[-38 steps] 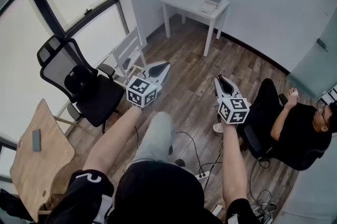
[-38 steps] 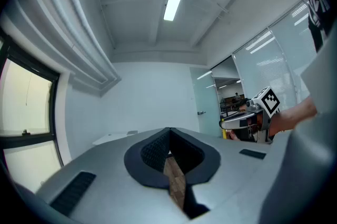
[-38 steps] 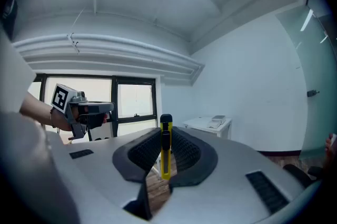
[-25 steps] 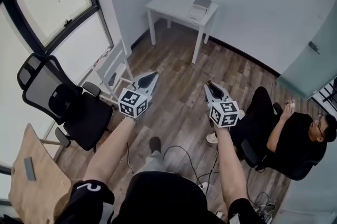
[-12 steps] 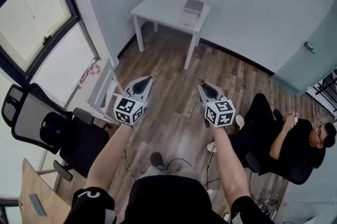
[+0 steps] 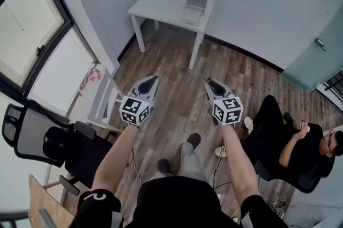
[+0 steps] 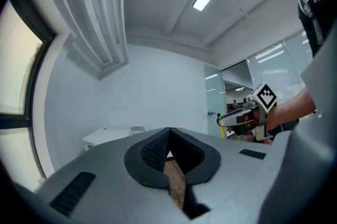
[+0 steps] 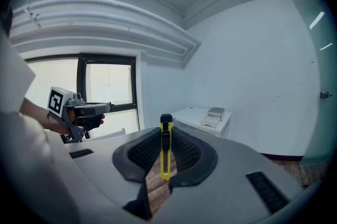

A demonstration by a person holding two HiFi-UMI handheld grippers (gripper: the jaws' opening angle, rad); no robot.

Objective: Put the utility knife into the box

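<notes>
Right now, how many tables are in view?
2. A white table against the far wall, and a wooden table at the head view's bottom-left corner, mostly cut off. Others may lie out of frame.

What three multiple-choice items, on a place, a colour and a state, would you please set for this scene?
1. Where does the small box stand? A on a shelf; B on the white table; C on a sofa.
2. What colour is the utility knife, mainly? A red; B yellow; C green.
3. How is the left gripper? A shut and empty; B shut on the knife; C wide open.
Answers: B, it sits on the table top by the wall; B, yellow shows in the right gripper; A, its pads meet with nothing between.
</notes>
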